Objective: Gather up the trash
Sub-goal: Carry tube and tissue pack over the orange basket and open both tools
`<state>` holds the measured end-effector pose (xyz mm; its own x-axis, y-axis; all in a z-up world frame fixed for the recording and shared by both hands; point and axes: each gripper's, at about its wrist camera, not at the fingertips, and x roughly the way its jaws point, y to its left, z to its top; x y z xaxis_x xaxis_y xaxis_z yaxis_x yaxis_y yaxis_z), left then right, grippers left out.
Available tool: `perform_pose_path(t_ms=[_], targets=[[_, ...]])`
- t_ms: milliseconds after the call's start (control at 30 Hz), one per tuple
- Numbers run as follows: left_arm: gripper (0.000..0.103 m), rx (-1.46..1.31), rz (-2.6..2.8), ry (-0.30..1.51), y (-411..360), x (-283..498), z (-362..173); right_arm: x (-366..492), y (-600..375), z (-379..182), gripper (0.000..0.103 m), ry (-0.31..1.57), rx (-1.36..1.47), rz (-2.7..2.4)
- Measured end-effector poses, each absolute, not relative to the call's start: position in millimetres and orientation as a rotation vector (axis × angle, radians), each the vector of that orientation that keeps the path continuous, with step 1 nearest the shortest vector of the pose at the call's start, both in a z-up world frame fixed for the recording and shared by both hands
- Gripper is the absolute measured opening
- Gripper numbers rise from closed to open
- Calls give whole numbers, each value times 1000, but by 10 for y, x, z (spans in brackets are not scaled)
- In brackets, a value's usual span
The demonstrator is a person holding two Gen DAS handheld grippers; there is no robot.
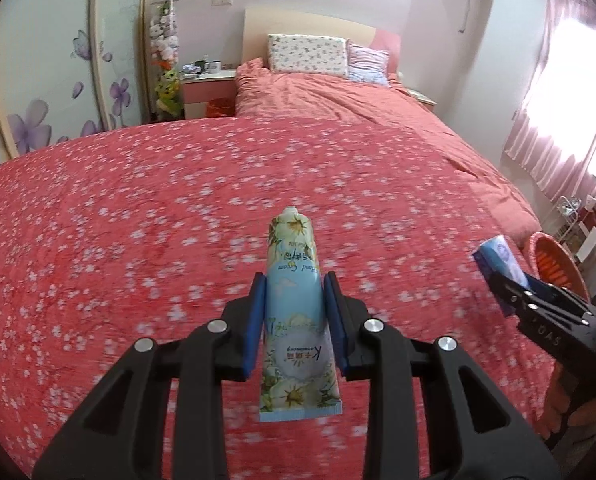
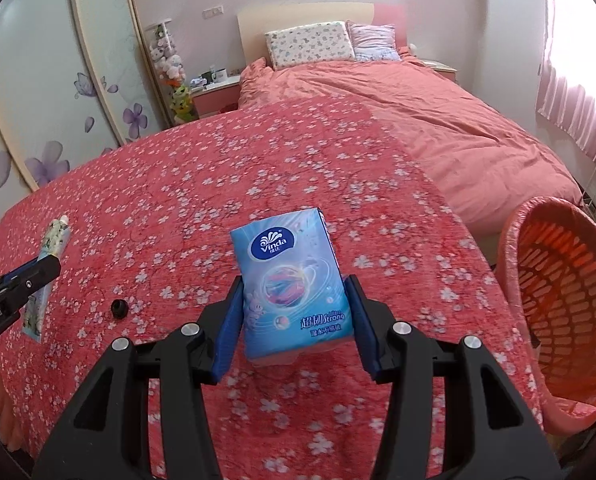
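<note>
My left gripper [image 1: 293,292] is shut on a flowered hand cream tube [image 1: 293,312], nozzle pointing away, held above the red floral bedspread [image 1: 137,220]. In the right wrist view that tube [image 2: 55,236] and the left gripper [image 2: 43,264] show at the left edge. My right gripper [image 2: 295,296] is shut on a blue tissue pack [image 2: 293,280], also lifted over the bedspread [image 2: 177,184]. The left wrist view catches the tissue pack [image 1: 498,258] in the right gripper [image 1: 506,276] at the right edge. A small black cap [image 2: 119,308] lies on the bedspread left of the right gripper.
An orange mesh basket [image 2: 562,292] stands at the bed's right side, close to the right gripper, and appears as the basket [image 1: 554,260] in the left wrist view. Pillows [image 1: 306,54], a nightstand [image 1: 207,84], a wardrobe and pink curtains ring the bed.
</note>
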<state>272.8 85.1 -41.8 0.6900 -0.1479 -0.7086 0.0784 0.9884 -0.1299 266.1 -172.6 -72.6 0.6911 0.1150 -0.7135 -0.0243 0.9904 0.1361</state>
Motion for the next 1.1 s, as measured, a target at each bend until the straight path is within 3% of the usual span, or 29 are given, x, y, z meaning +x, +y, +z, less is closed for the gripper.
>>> perform_pose_path(t_ms=[433, 1100], targets=[[29, -73, -256, 791, 132, 2791, -359, 2535, -2115, -627, 50, 768, 175, 14], [29, -30, -509, 713, -1207, 2586, 57, 1814, -3126, -112, 50, 516, 284, -165]])
